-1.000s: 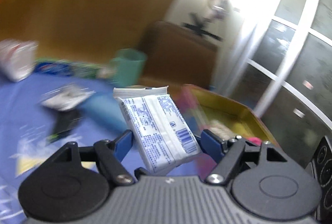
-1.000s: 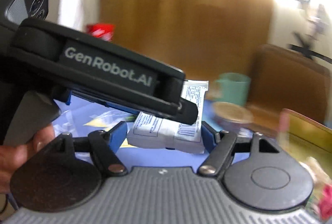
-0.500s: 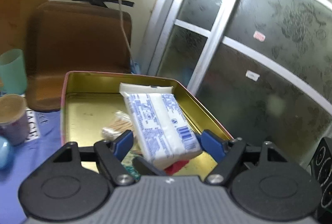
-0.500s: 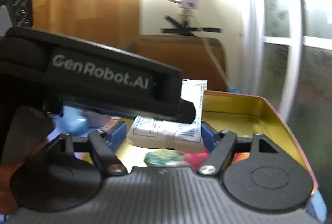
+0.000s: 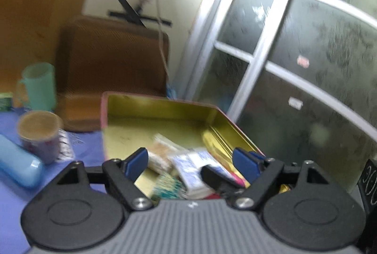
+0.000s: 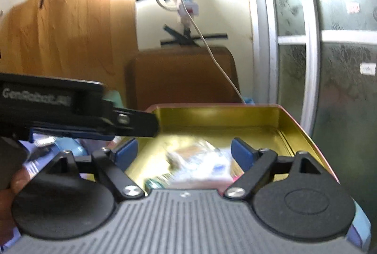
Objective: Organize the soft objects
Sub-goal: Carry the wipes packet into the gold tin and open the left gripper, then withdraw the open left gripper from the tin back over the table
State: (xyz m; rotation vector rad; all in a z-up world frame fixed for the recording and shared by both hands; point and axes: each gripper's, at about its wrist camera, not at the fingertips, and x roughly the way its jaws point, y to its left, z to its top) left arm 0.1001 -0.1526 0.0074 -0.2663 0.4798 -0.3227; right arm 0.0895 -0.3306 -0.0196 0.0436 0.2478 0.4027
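Left wrist view: the left tongs [image 5: 189, 161] stand apart with nothing between the blue pads; the tissue pack [image 5: 196, 168] lies loose just below and ahead of them, inside the tin box [image 5: 162, 104].
Right wrist view: the right tongs [image 6: 181, 151] are also apart and empty, hanging over the near end of the same tin box [image 6: 304, 133]; the tissue pack [image 6: 205, 169] shows as a pale blur on the box floor directly ahead.
Key relation: the pack sits between both pairs of tongs and lower than them, among other small packets; its long axis seems to run away from the left tongs and slightly rightward, though blur makes this uncertain.
Nearer side: about equal by my reading; both hover at the box's near edge.
Left view only: the tabletop [image 5: 14, 202] with its blue cloth, a paper cup [image 5: 38, 133], a green mug [image 5: 40, 86], a blue case [image 5: 18, 164], and a dark tip of the other tool over the pack.
Right view only: the left tool's black body [image 6: 54, 105] crossing from the left, the holder's fingers [image 6: 20, 179], and the box's far right corner.
Judgement: this pack looks placed; the next move probably heads back to the tabletop for another soft thing.
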